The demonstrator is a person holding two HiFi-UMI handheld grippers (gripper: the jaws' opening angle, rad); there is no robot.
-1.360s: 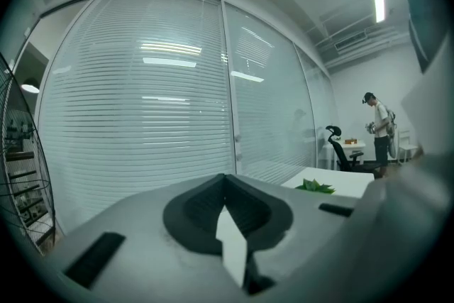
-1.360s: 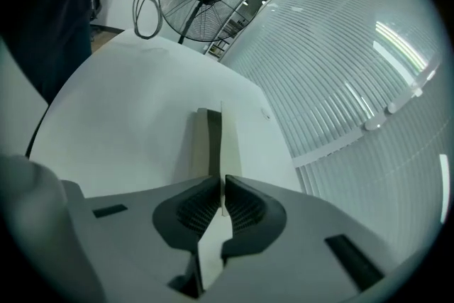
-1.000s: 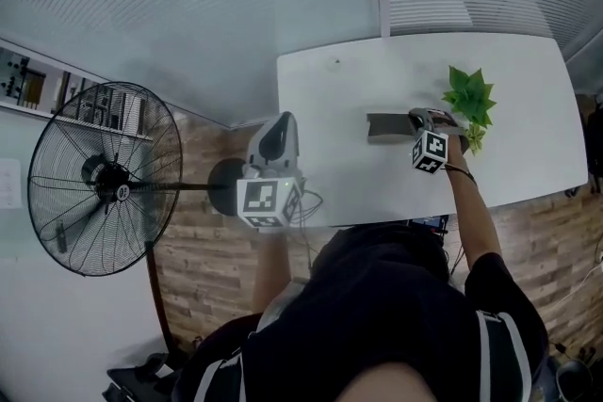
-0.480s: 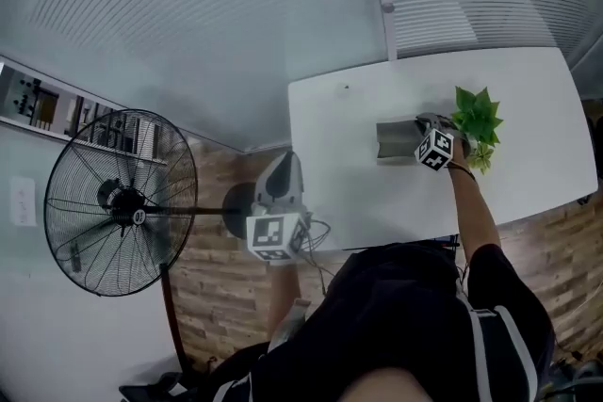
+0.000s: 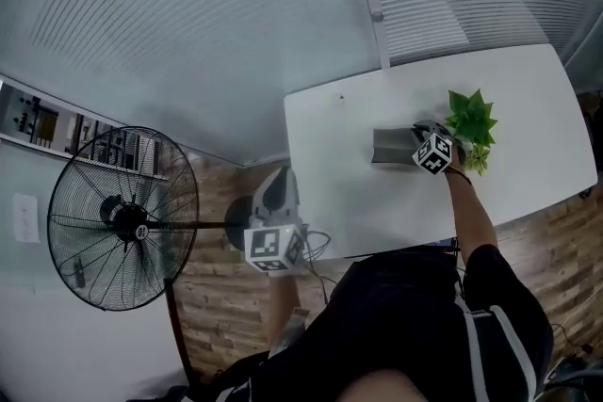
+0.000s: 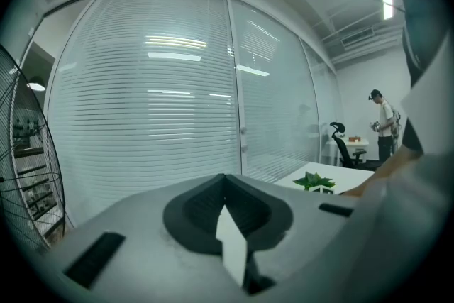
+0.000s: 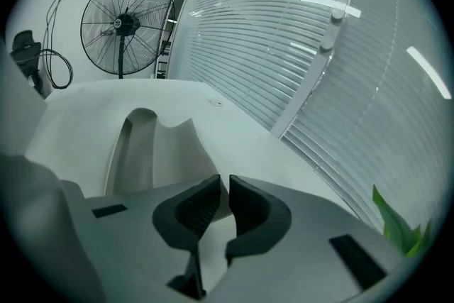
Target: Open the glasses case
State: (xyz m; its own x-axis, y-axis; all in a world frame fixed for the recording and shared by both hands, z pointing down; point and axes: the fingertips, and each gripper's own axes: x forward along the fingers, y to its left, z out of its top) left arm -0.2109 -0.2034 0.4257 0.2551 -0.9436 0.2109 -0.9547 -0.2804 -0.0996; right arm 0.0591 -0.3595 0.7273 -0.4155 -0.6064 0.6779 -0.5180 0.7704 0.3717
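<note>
Beside the glasses case (image 5: pixel 388 147) stands a leafy plant (image 5: pixel 471 116).

Grey glasses case (image 5: pixel 391 146), white table (image 5: pixel 330 169), green plant (image 5: pixel 469 116), brown plank floor (image 5: pixel 209 297)

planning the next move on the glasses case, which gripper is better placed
Right. The right gripper is on the glasses case on the table; the left gripper hangs off it, jaws shut.

Left gripper (image 6: pixel 225 178), 2 jaws pressed together on nothing, hangs off the table's (image 5: pixel 325 174) left edge. Right arm (image 5: pixel 468 214) stretches over the table, right gripper (image 7: pixel 221 182) nipping the glasses case (image 7: pixel 152 145) flap.
</note>
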